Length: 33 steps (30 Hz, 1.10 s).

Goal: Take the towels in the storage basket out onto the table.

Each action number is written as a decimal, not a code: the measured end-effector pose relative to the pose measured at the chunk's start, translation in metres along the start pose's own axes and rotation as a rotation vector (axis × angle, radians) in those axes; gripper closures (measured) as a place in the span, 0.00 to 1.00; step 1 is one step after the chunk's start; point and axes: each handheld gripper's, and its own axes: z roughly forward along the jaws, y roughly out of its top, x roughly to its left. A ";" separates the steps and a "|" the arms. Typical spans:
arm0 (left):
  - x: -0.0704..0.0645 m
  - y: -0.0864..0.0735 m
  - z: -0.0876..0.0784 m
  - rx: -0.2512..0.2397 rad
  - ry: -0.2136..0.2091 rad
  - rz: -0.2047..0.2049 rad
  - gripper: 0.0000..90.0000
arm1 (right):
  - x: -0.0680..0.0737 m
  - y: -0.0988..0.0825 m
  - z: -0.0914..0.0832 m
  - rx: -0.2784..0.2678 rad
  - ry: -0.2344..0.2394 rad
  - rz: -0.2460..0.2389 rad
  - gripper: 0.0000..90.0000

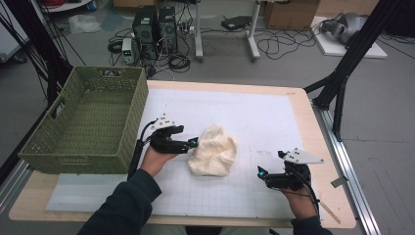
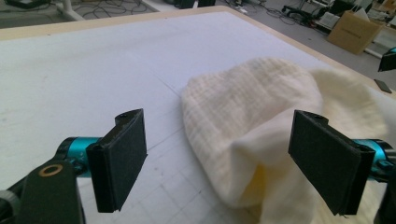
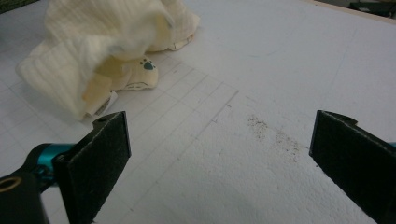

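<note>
Left gripper view: left hand-held gripper point(image 2: 219, 163) wide open around cream cloth point(image 2: 252, 130); right point(image 3: 219, 158) agape, empty.

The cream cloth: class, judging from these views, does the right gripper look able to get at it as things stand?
Probably yes. The right gripper sits apart from the cream cloth, jaws wide open with nothing between them, and only bare white mat lies between the two. The left gripper is at the cloth's opposite side.

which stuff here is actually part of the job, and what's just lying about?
In play:
cream cloth garment, crumpled on the white mat
left gripper, open, the garment's edge between its jaws
right gripper, open over bare mat
green woven basket, likely the drop-off

Just lying about:
computer towers
cables on the floor
cardboard box
</note>
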 end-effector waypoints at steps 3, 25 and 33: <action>0.000 -0.009 -0.012 0.002 0.004 0.013 0.22 | 0.000 0.000 0.001 0.002 -0.002 0.005 0.05; -0.001 -0.021 -0.037 -0.091 -0.005 0.043 0.22 | -0.003 -0.005 -0.004 -0.005 -0.034 0.017 0.05; 0.001 -0.021 -0.038 -0.103 -0.003 0.042 0.22 | -0.004 -0.006 -0.008 -0.009 -0.044 0.023 0.05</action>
